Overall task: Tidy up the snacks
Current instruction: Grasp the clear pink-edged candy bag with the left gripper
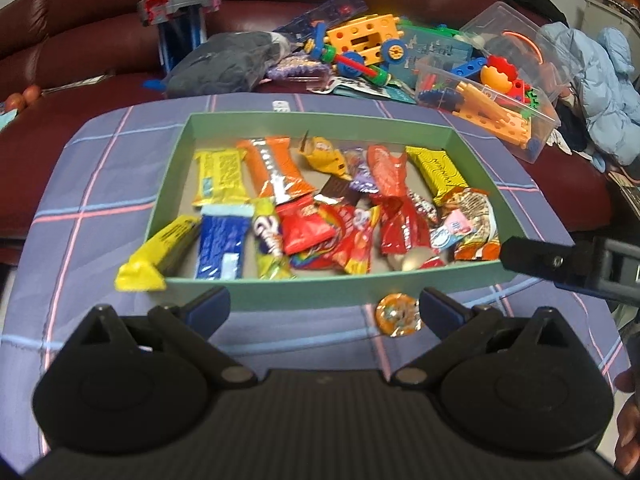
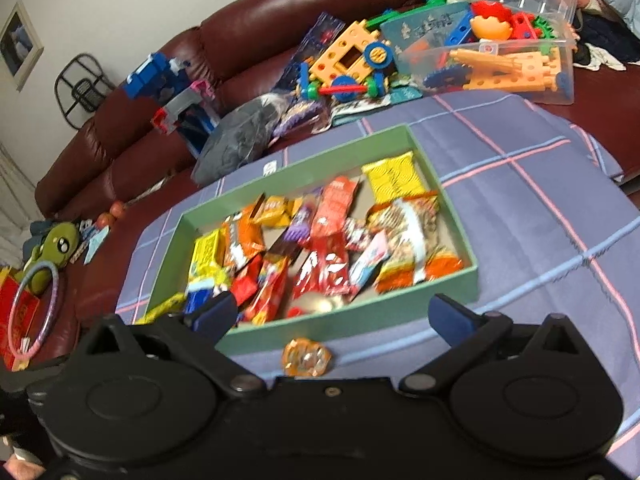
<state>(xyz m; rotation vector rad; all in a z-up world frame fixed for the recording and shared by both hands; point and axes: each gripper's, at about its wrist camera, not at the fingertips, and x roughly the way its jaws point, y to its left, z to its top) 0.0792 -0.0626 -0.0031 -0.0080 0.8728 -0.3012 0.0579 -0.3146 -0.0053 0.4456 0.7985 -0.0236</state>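
Observation:
A green box (image 1: 320,292) (image 2: 468,276) on a plaid cloth holds several wrapped snacks. A yellow bar (image 1: 160,256) hangs over the box's front left corner. A small round orange snack (image 1: 399,315) (image 2: 306,357) lies on the cloth just outside the box's front wall. My left gripper (image 1: 324,308) is open and empty, in front of the box, with the orange snack beside its right finger. My right gripper (image 2: 334,316) is open and empty, with the orange snack between its fingers and close to the body. The right gripper's finger also shows at the right edge of the left wrist view (image 1: 560,260).
The purple plaid cloth (image 1: 80,200) (image 2: 540,208) covers the table. Behind it a dark red sofa (image 2: 280,12) carries toys, a clear plastic bin of building pieces (image 1: 492,108) (image 2: 520,60), a grey bag (image 1: 224,64) and a light blue jacket (image 1: 600,80).

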